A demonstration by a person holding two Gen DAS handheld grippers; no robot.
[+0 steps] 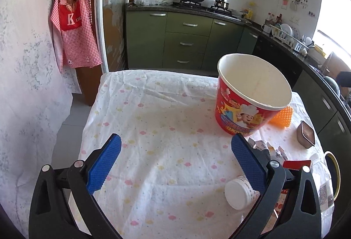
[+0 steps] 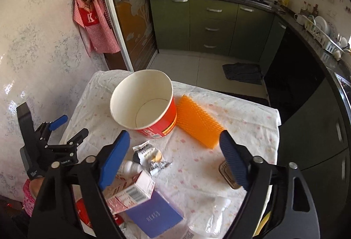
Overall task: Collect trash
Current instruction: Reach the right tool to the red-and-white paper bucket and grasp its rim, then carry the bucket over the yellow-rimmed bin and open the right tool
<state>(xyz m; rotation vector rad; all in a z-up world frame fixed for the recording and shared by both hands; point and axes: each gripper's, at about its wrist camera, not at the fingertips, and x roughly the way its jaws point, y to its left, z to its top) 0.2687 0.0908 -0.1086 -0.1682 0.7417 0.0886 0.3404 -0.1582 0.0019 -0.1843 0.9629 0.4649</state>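
Desk [image 2: 252, 114], covered in a white dotted cloth, carrying the following. Bucket [image 2: 144, 103]: red paper, upright, mouth open, apparently empty, standing toward the far middle. Wrapper [image 2: 151, 157]: crumpled, black and white, lying just on the near side of the bucket. Small bottle [image 1: 238, 194] with white cap, on its side beside the wrapper. Carton [image 2: 129, 193]: red and white, lying flat, touching a blue booklet [image 2: 153, 217]. Orange mat [image 2: 197, 124], ribbed, just right of the bucket. Small metal tin [image 1: 306, 134] near the right edge. Left gripper [image 1: 175, 164]: jaws wide apart, empty, over bare cloth, with the litter off to its right. Right gripper [image 2: 175, 160]: jaws wide apart, empty, with the wrapper between them and slightly left, making this hand the nearer. Likely next move: close on the wrapper, then carry it forward to the bucket.
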